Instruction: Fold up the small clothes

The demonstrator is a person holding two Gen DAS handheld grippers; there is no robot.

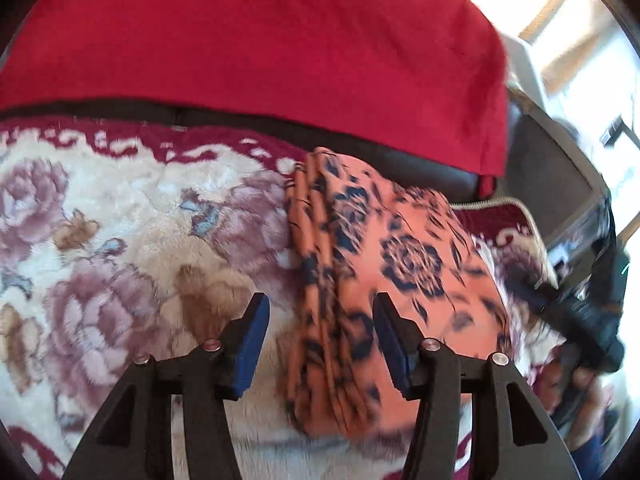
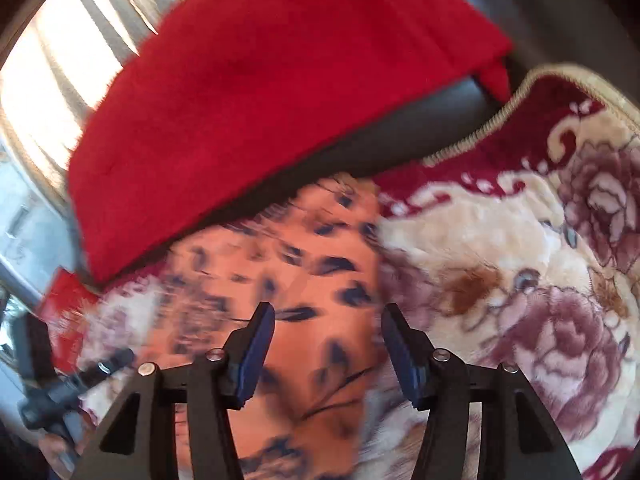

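The left claw [image 1: 318, 312] stands spread, its blue-padded fingers [image 1: 252, 344] apart with nothing pinched between them. It hangs above the near part of a folded orange garment with a dark blue floral print [image 1: 384, 272]. The garment lies on a plush cream blanket with mauve roses and a maroon border [image 1: 120, 240]. The stacked fold edges of the garment run along its left side in the left wrist view, and its far end reaches toward a dark cushion edge [image 1: 420, 164] behind the blanket. A red fleece cloth [image 1: 260, 40] is draped over that cushion and fills the top of the view. At the right edge of this view, the other black tool [image 1: 592, 320] shows blurred beyond the garment, with a hand beneath it; bright windows lie behind.

The right claw [image 2: 328, 318] is likewise spread and grips nothing. In the right wrist view, the orange garment [image 2: 304, 248] lies below and ahead of it, heavily blurred, with the rose blanket [image 2: 520, 240] to its right and the blanket's cream corded hem [image 2: 500, 120] curling up near the red fleece cloth [image 2: 280, 80]. The left tool [image 2: 80, 380] appears at the lower left, blurred, with a hand around its grip.
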